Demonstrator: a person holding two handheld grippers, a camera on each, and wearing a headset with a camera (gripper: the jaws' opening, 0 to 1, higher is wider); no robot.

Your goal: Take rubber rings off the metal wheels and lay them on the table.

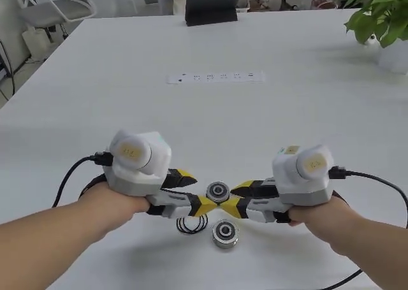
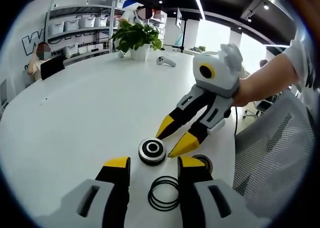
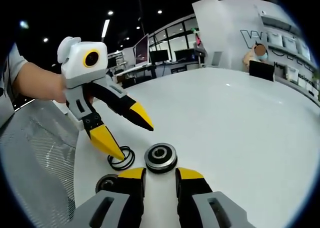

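Rubber rings [image 1: 191, 224] lie on the table [image 1: 210, 118] just nearside of the middle wheel [image 1: 217, 190], which seemingly carries a black band, though it is small in frame. Left gripper [image 1: 196, 189] and right gripper [image 1: 236, 197] are levelled at this wheel from opposite sides, with jaws parted and empty and the right's gap narrower. The wheel is best pinned by one gripper while the band is peeled by the other. A second wheel [image 1: 224, 232] sits nearside too.

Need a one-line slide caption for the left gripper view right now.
Open left gripper and open right gripper flank a metal wheel on the white table, loose rubber rings nearby.
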